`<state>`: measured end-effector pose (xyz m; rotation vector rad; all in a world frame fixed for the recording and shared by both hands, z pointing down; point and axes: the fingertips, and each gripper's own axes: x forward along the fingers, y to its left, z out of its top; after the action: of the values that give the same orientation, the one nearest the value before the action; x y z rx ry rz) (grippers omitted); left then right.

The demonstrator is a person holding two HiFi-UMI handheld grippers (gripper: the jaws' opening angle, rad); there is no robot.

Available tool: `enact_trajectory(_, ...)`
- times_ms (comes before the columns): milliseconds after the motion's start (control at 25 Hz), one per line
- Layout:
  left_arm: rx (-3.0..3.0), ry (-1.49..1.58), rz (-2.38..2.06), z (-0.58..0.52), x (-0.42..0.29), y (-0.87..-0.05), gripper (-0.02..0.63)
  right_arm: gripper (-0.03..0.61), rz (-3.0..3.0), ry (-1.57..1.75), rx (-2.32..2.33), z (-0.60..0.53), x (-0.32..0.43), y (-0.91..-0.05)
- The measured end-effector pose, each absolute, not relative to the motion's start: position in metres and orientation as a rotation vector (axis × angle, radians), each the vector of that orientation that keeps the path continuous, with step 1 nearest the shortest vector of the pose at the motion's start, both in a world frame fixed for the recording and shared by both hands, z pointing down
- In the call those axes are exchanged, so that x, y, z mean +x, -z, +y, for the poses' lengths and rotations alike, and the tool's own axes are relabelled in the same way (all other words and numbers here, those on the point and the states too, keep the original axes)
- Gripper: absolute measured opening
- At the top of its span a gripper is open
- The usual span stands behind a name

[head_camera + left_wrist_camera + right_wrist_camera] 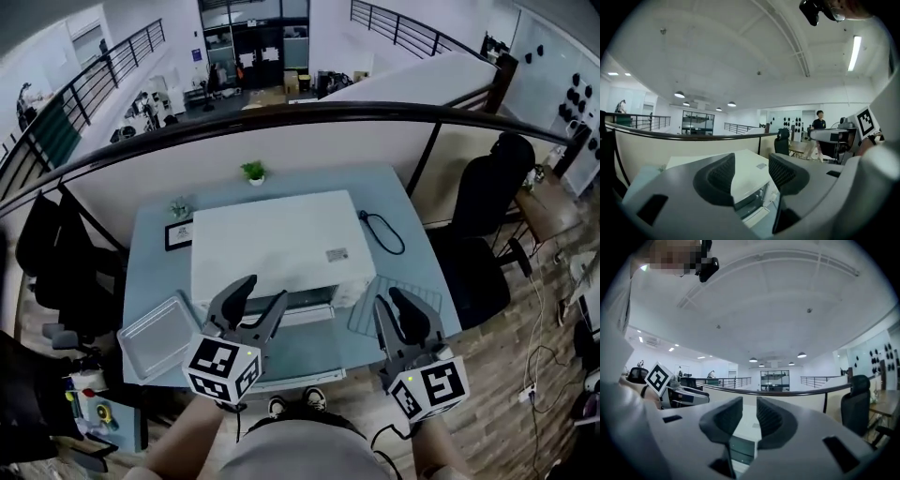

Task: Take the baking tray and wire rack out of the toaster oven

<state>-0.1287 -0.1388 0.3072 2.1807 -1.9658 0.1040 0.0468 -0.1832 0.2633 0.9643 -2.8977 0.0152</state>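
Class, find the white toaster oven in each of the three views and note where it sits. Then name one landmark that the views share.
Head view: the toaster oven is at the picture's centre, on the table.
Left gripper view: low centre, its white top shows through the gap between the jaws.
Right gripper view: low centre, again in the gap between the jaws.
Shared landmark: the dark curved handrail behind the oven.

Left gripper (751,163), jaws apart, empty, apparently faces the toaster oven (749,202).
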Motion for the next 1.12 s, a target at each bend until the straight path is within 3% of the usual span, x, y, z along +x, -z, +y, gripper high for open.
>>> enact_trajectory(160, 2.123, -0.108, -2.105, -0.109, -0.162, -0.295, 0.177, 0.033, -2.955, 0.022, 0.838, -0.163, 0.017, -0.245)
enact_trajectory(440, 2.033, -0.152, -2.305, -0.054, -0.196, -0.278, 0.122, 0.005, -3.021, 0.002, 0.645, -0.136, -0.025, -0.238)
enact_trajectory(800, 1.817, -0.070, -2.437, 0.012, -0.243, -0.283, 0.020, 0.003, -3.047, -0.070, 0.517, -0.114, -0.054, -0.249)
enact_trajectory(1120, 1.770, -0.086, -2.497, 0.030, -0.260, -0.276, 0.004, 0.003, -3.045, -0.060, 0.449, -0.106, -0.075, -0.251)
